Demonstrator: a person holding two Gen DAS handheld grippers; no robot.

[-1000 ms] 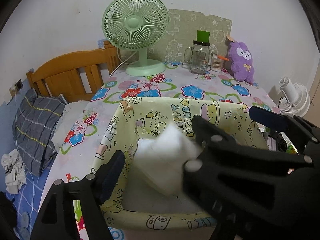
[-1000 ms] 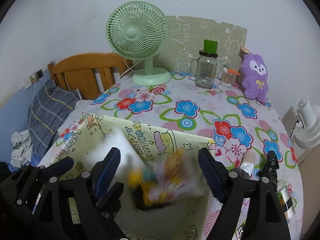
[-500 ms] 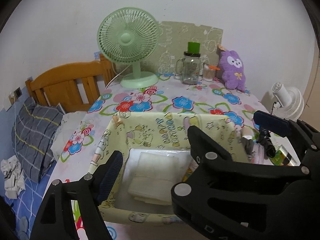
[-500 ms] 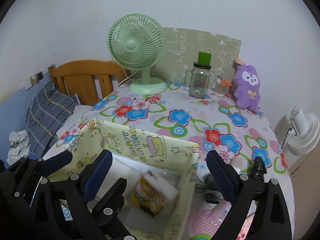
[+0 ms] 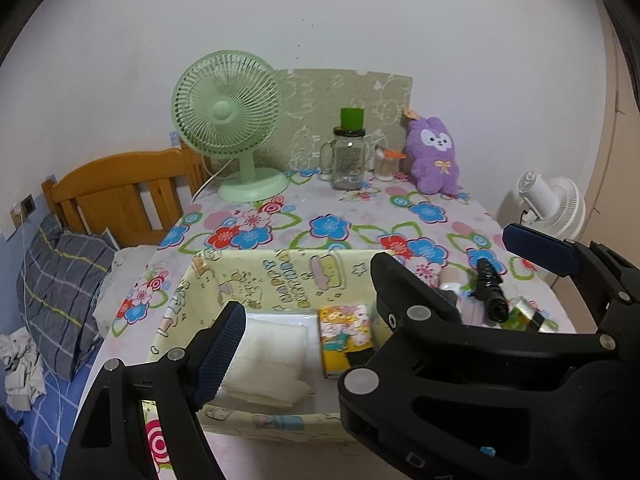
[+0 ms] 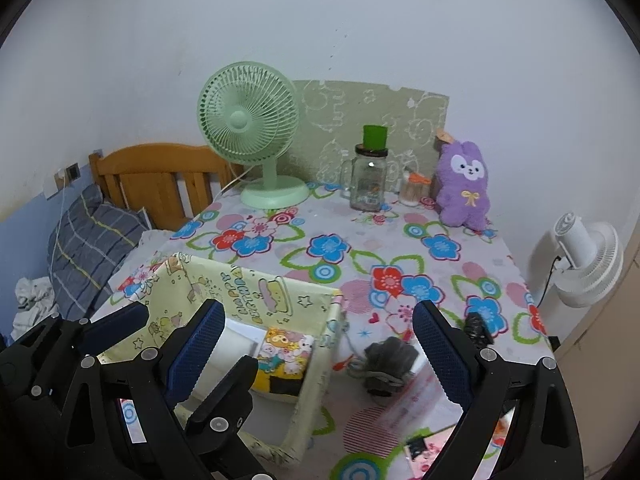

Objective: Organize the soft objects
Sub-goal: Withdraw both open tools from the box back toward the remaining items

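Two soft things lie in one yellow fabric bin (image 5: 276, 276): a white folded cloth (image 5: 268, 354) and a cartoon tissue pack (image 6: 285, 354). Left gripper (image 5: 298, 322) and right gripper (image 6: 318, 344) both gape wide, empty. One grey bundle (image 6: 390, 358), perhaps socks, lies outside.

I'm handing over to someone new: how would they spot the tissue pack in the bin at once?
Find the pale yellow cartoon-print fabric bin at the near edge of the flowered table. Inside it, the tissue pack lies at the right, beside a folded white cloth. It is the only colourful item there: yellow, with cartoon animals.
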